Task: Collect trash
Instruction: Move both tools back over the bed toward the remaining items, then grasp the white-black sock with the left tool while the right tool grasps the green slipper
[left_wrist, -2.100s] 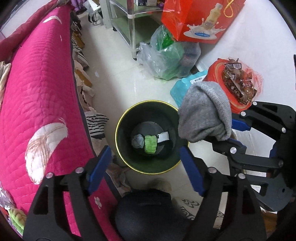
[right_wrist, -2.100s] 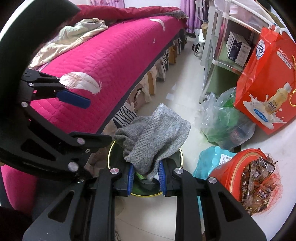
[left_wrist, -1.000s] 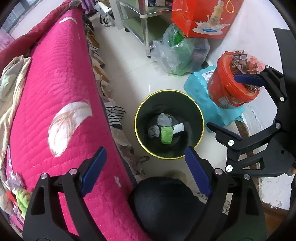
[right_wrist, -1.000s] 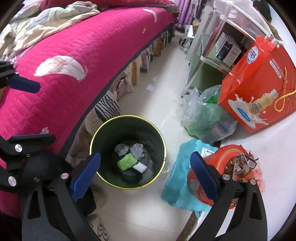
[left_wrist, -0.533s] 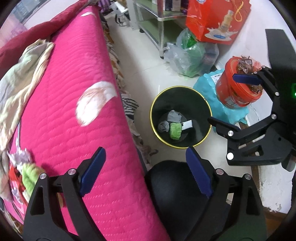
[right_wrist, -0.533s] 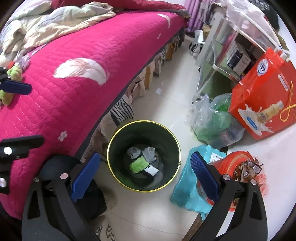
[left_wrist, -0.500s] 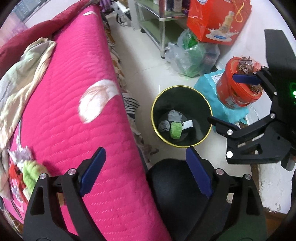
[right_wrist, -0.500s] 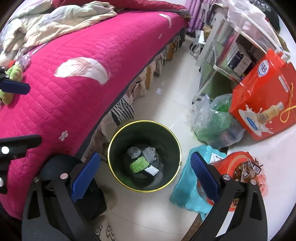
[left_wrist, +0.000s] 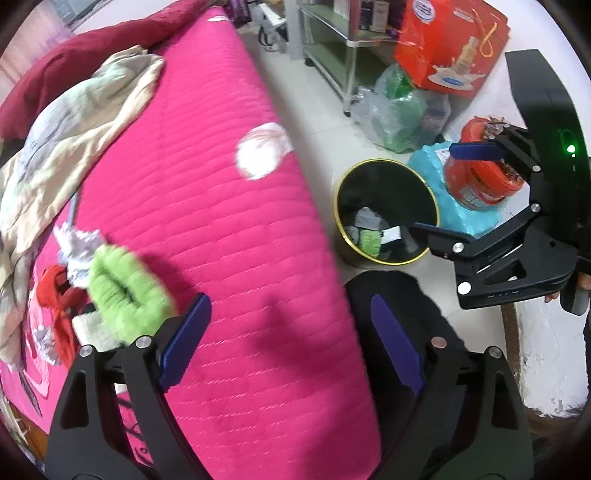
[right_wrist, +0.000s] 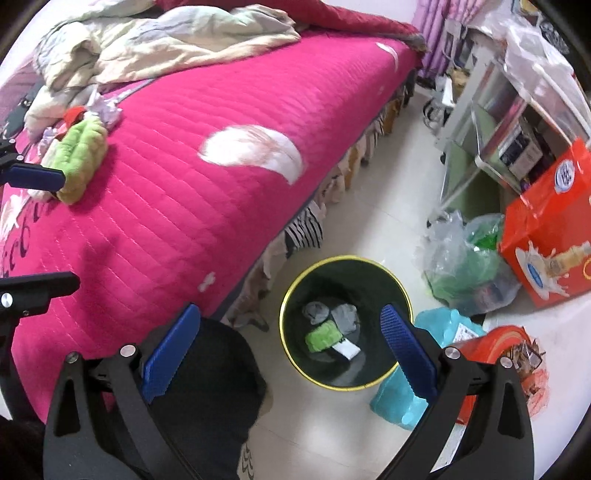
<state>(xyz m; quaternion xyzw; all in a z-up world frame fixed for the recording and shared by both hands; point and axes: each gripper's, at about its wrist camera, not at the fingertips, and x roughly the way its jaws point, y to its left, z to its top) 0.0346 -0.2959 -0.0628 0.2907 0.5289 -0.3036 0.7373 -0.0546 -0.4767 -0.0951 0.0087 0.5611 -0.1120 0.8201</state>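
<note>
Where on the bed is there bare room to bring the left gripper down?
The pink quilt is bare between the white feather print and the green fuzzy item. It is crowded at that item: red scraps, foil wrappers and the rumpled blanket.

There are two grippers, the left gripper (left_wrist: 290, 341) and the right gripper (right_wrist: 290, 349), each with two blue pads and nothing between them. There is one dark bin with a yellow rim (right_wrist: 400, 284). Inside it I count four pieces: two grey cloths (right_wrist: 345, 315), one green cloth (right_wrist: 323, 338) and one white card (right_wrist: 349, 349). On the one pink bed cover (right_wrist: 207, 206) lies one green fluffy cloth (left_wrist: 125, 291) beside one red cloth (left_wrist: 55, 288). On the floor stand one orange bucket (left_wrist: 480, 184), one clear plastic bag (right_wrist: 465, 266) and one red gift bag (right_wrist: 546, 240).
</note>
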